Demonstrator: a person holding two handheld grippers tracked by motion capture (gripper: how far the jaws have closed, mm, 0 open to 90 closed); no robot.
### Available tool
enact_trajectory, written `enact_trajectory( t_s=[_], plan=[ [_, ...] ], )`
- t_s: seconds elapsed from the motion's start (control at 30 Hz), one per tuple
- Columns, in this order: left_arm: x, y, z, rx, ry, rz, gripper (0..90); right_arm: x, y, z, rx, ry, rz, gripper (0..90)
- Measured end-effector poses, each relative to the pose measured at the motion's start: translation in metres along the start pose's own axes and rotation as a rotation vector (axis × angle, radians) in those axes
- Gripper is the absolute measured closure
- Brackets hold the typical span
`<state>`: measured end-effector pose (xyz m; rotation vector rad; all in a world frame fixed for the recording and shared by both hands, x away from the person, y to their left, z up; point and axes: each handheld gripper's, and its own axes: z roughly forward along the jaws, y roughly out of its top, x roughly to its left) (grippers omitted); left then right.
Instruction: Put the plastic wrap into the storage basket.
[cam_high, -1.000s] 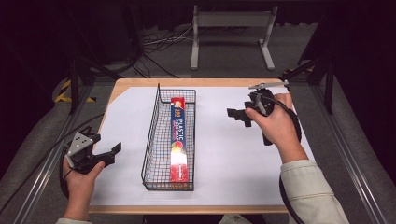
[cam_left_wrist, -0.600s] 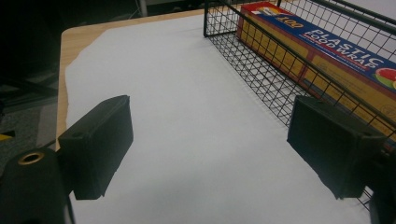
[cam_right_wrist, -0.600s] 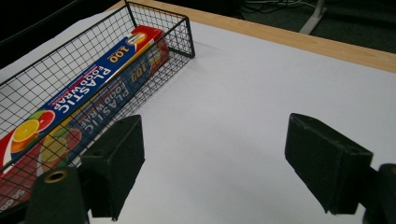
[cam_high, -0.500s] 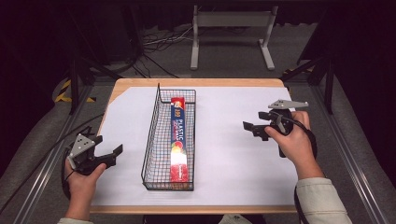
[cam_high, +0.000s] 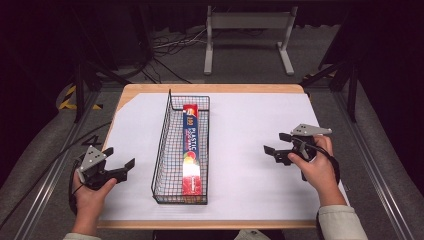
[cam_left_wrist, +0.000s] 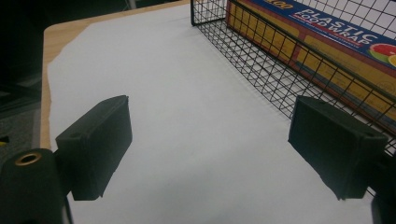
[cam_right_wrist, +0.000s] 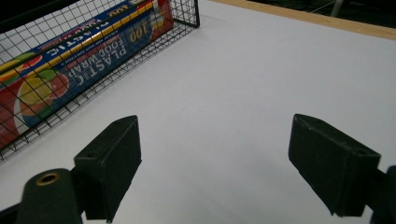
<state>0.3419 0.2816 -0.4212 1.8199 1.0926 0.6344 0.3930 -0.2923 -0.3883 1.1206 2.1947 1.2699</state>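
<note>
In the black wire basket (cam_high: 172, 150), seen from the high view, the long red-and-blue cardboard box of plastic food wrap (cam_high: 192, 145) lies lengthwise on the floor. The left gripper (cam_high: 120, 167) and right gripper (cam_high: 274, 150) rest either side of the basket, fingers spread wide and empty; the right one's have just been opening.

Left gripper view: fingers (cam_left_wrist: 95, 144) apart over the white-covered tabletop (cam_left_wrist: 187, 130), basket wall just beside.

Right gripper view: fingers (cam_right_wrist: 112, 158) wide, nothing between.

Assessment: box likely light, stiff, crushable; grip across its narrow width mid-length.
</note>
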Motion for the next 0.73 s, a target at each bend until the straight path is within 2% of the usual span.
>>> enact_trajectory(
  t_s=[0.17,0.27,0.3,0.37,0.47,0.57,0.73],
  plan=[
    [0.0,-0.003,0.001,0.0,-0.004,-0.001,13.8,-0.002,-0.015,0.001,-0.011,0.016,-0.004,16.7],
    [-0.001,-0.005,0.001,-0.001,-0.001,-0.003,13.8,-0.002,-0.026,0.002,-0.031,0.023,0.018,16.6],
    [-0.002,-0.006,0.002,-0.001,-0.001,-0.008,13.9,-0.003,-0.028,0.004,-0.021,0.027,0.023,16.4],
    [-0.004,-0.006,0.003,0.007,-0.005,0.0,13.9,-0.004,-0.031,0.008,0.016,0.008,0.002,16.4],
    [-0.005,-0.006,0.006,0.028,0.0,0.019,13.8,-0.004,-0.035,0.009,0.005,0.005,0.035,15.6],
    [-0.004,-0.006,0.006,0.03,-0.002,0.01,13.8,-0.004,-0.037,0.01,0.021,-0.005,0.03,15.6],
    [-0.003,-0.006,0.005,0.027,-0.002,-0.001,13.8,-0.003,-0.037,0.007,0.009,-0.001,0.04,14.7]
  ],
)
